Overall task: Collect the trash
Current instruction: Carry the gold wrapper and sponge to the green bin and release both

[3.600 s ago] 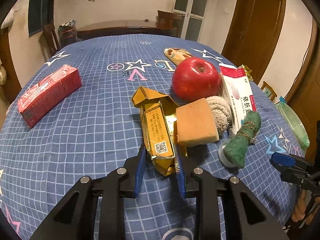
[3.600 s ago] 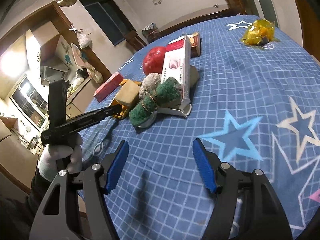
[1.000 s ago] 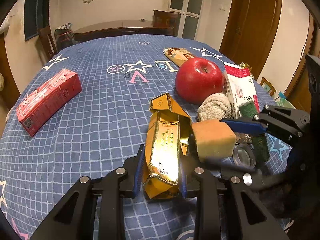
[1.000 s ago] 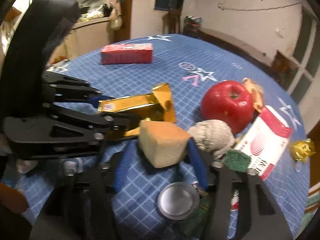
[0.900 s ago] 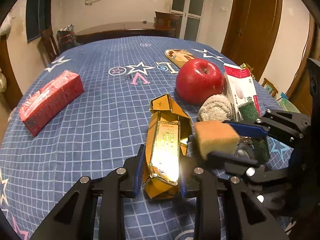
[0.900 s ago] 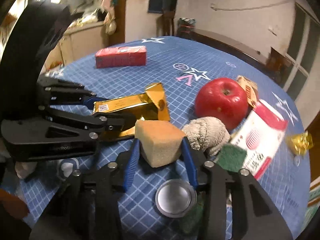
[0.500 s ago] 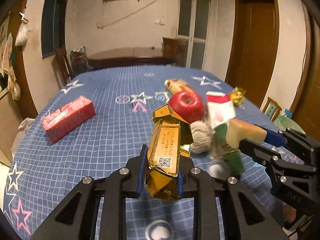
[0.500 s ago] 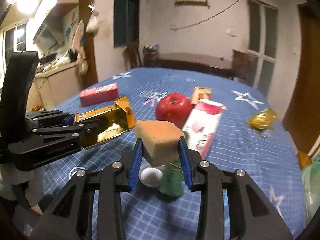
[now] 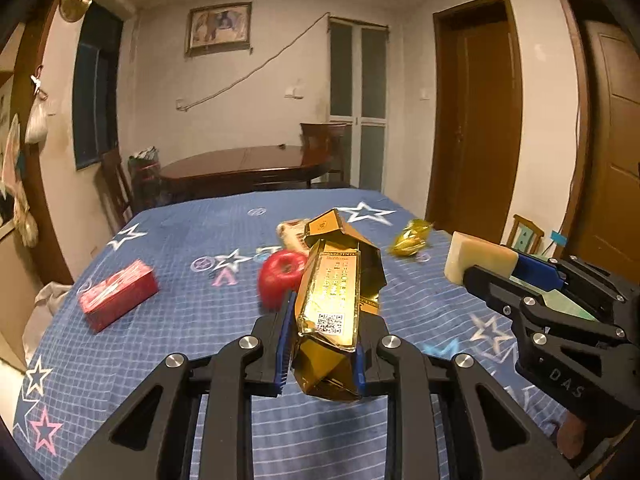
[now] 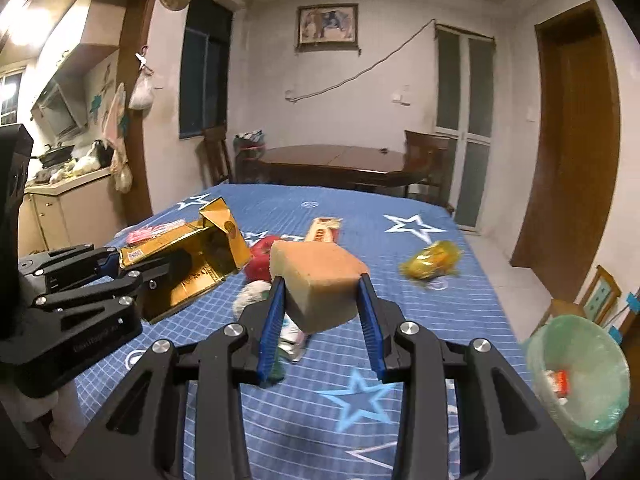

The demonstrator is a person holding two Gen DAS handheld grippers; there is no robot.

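At the far left of the blue star-print table [image 9: 168,360] lies a red carton [image 9: 118,294], flat and well apart from both claws. Moving right, the left gripper [image 9: 320,344] is clenched on a crumpled gold foil carton [image 9: 332,300], held clear above the cloth with its long axis running away from the claw toward the far side of the room. Behind it on the cloth sit a red apple [image 9: 280,276] and a flat snack packet [image 10: 324,230], with a gold candy wrapper [image 10: 432,260] further right. The right gripper [image 10: 322,316] grasps a tan sponge block [image 10: 320,284] between its 2 blue pads, also lifted off the table. The relation that matters next: the bin lined with a green bag [image 10: 576,376] stands off the table's right edge, low and to the right of the right gripper, so that hand is clearly the nearer of the 2. The left one would probably have to cross over the table and past the other claw to reach it. A white woolly ball [image 10: 252,294] lies under the sponge, out of the way to the bin.
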